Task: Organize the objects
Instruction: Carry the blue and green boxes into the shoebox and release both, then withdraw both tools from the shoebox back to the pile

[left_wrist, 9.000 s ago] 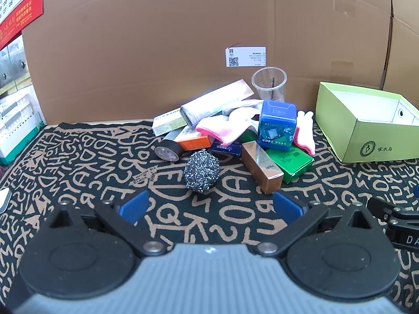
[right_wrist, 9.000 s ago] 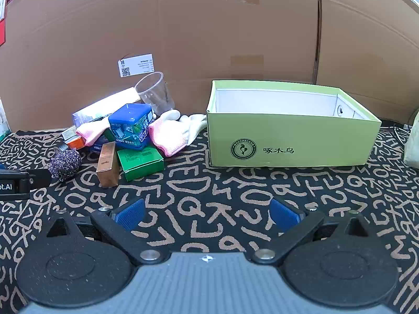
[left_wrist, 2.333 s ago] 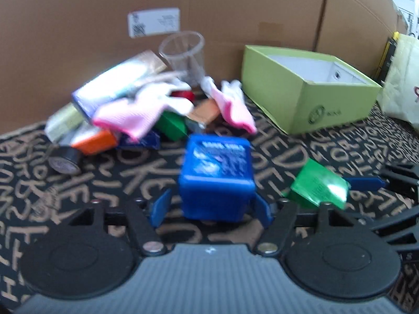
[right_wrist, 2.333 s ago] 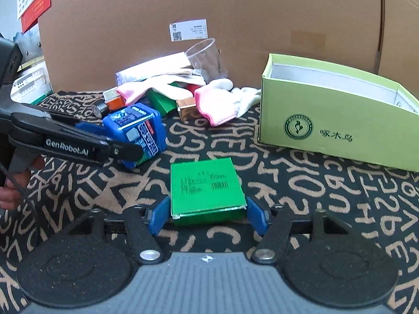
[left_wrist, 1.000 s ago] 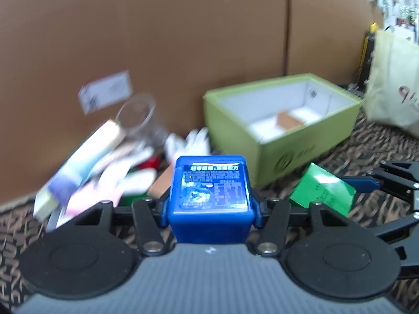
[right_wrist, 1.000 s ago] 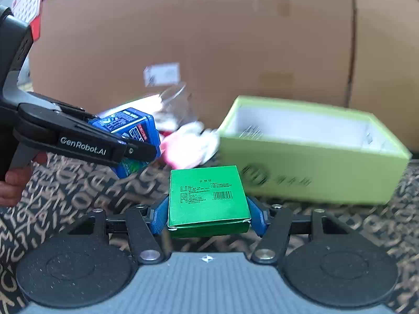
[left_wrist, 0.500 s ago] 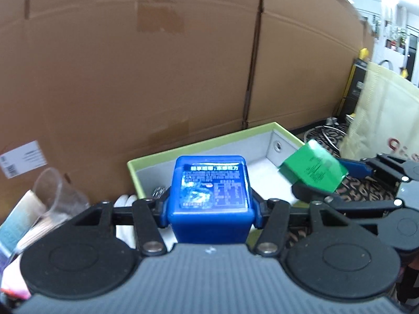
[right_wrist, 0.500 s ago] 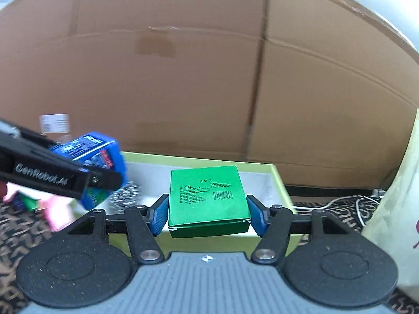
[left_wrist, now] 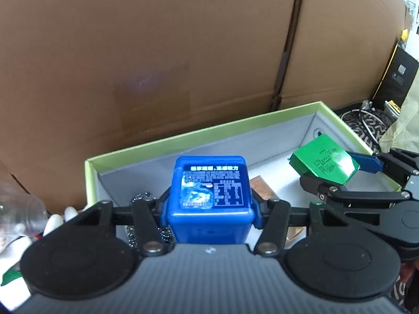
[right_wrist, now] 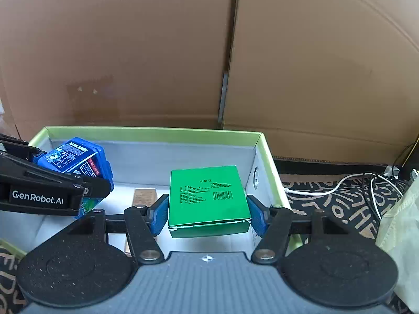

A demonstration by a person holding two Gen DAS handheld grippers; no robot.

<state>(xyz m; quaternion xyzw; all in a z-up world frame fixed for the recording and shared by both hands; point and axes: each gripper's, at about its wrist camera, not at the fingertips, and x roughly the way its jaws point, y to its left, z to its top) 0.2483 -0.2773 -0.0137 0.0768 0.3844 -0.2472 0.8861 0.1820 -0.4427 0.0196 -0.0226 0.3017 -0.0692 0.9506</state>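
Note:
My left gripper (left_wrist: 210, 209) is shut on a blue cube-shaped box (left_wrist: 210, 196) and holds it over the left part of the light-green open box (left_wrist: 183, 137). My right gripper (right_wrist: 207, 209) is shut on a flat green box (right_wrist: 207, 198) and holds it over the right part of the same light-green box (right_wrist: 157, 130). The blue box (right_wrist: 76, 162) and the green box (left_wrist: 324, 162) each show in the other wrist view. Inside the box lie a steel-wool ball (left_wrist: 141, 198) and a copper-brown carton (left_wrist: 260, 188), both partly hidden by my fingers.
A tall cardboard wall (left_wrist: 183, 52) stands right behind the box. A clear plastic cup (left_wrist: 18, 212) and white gloves (left_wrist: 55, 219) lie left of the box. White and black cables (right_wrist: 340, 183) and a pale bag (right_wrist: 400, 230) are on the patterned mat to the right.
Both grippers have carried their boxes from the mat up and forward, and now hold them lower, within the light-green box's opening. Both grips are unchanged.

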